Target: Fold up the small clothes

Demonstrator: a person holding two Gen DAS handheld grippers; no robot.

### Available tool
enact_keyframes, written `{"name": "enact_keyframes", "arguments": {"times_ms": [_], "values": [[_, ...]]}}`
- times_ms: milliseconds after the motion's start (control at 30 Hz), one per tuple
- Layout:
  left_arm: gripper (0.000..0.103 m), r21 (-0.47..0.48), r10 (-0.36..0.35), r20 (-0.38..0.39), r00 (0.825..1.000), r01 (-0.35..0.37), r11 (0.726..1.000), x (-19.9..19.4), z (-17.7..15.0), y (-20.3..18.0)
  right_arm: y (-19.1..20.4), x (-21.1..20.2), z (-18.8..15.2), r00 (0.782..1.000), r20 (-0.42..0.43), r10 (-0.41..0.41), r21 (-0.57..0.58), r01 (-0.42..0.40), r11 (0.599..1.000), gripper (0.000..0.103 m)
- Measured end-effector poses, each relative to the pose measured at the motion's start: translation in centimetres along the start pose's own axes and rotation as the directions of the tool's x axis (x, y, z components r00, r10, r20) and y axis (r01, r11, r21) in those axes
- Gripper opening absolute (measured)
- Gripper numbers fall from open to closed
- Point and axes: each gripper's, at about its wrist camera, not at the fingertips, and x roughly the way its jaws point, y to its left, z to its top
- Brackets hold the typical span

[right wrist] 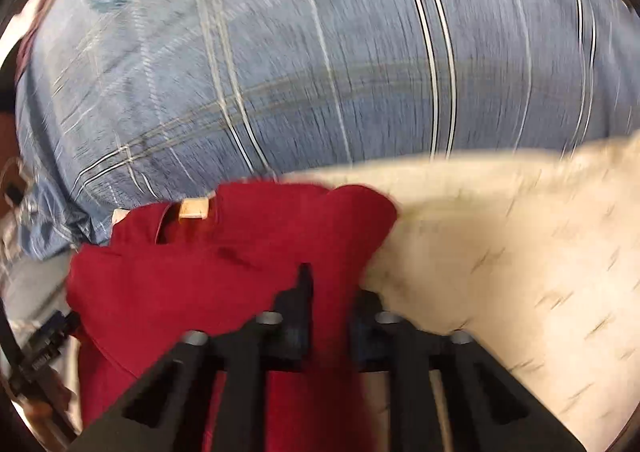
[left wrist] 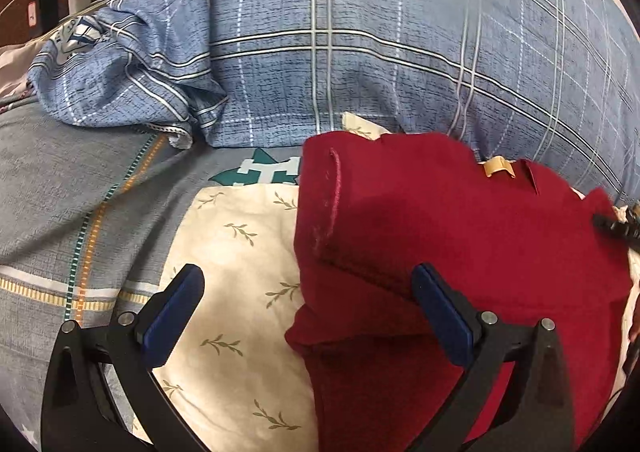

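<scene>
The right gripper (right wrist: 332,312) pinched the red garment (right wrist: 224,264), the left gripper (left wrist: 308,312) gaped empty; hasty dragging risked undoing the fold.

I see one dark red garment (left wrist: 460,236) lying partly folded on the cream leaf-print cloth (left wrist: 236,252), its far edge close to the blue plaid bedding (left wrist: 360,52). A flap is doubled over the body, leaving a raised fold line along its left side and a stitched hem running up from it, while a small tan label (left wrist: 498,168) shows at a notch in the far edge. From my right camera the red cloth looks bunched and blurred, and it runs up between the closed fingers there.
</scene>
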Motion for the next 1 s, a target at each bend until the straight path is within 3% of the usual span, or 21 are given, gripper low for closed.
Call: {"name": "enact_keyframes", "arguments": {"times_ms": [100,200,233,333,433,533,667,767,833,900,1000], "values": [[0.103,0.006,-0.007,0.010,1.000,0.007,1.000,0.1,0.0,-0.3,-0.9,-0.3,0.2,0.981,0.082,-0.178,-0.086,0.185,0.979,0.010],[0.103,0.028,0.009,-0.033,0.999,-0.008,1.000,0.9,-0.3,-0.5,-2.7,1.9,-0.5,0.989,-0.012,-0.146,-0.017,0.146,0.989,0.012],[0.103,0.026,0.008,-0.036,0.999,-0.007,1.000,1.0,-0.3,-0.4,-3.0,1.5,-0.6,0.991,0.000,-0.133,0.008,0.133,0.991,0.019],[0.103,0.007,0.001,-0.007,1.000,-0.001,1.000,0.2,-0.2,-0.1,-3.6,-2.0,-0.9,0.995,0.053,-0.084,0.084,0.079,0.993,0.026],[0.103,-0.005,0.004,0.003,1.000,-0.004,1.000,0.0,0.0,0.1,-2.0,-5.3,-1.6,0.994,0.108,-0.019,0.037,0.015,0.999,0.026],[0.103,-0.024,0.018,-0.009,1.000,-0.018,1.000,0.1,0.1,0.7,0.3,-6.0,-3.6,0.998,0.056,0.031,-0.067,-0.027,0.997,0.019],[0.103,-0.074,0.025,-0.006,1.000,-0.025,0.997,-0.3,0.5,2.0,-0.6,-2.3,-6.6,0.992,-0.067,-0.102,-0.098,0.096,0.991,0.018],[0.103,-0.101,0.053,0.008,0.999,-0.052,0.994,-1.1,0.9,3.1,0.1,-3.3,-6.2,0.992,-0.039,-0.121,-0.090,0.117,0.989,0.026],[0.103,-0.120,0.076,0.021,0.997,-0.073,0.990,-1.4,1.3,3.9,2.3,-4.7,-5.3,0.997,0.013,-0.076,-0.110,0.077,0.991,0.027],[0.103,-0.144,0.104,0.030,0.994,-0.098,0.985,-1.5,1.6,4.8,6.0,-5.8,-4.7,0.998,0.044,0.041,-0.180,-0.032,0.983,0.030],[0.103,-0.176,0.121,0.011,0.993,-0.117,0.977,-1.3,1.8,6.0,13.2,-4.6,-5.0,0.964,-0.027,0.265,-0.277,-0.262,0.924,0.029]]}}
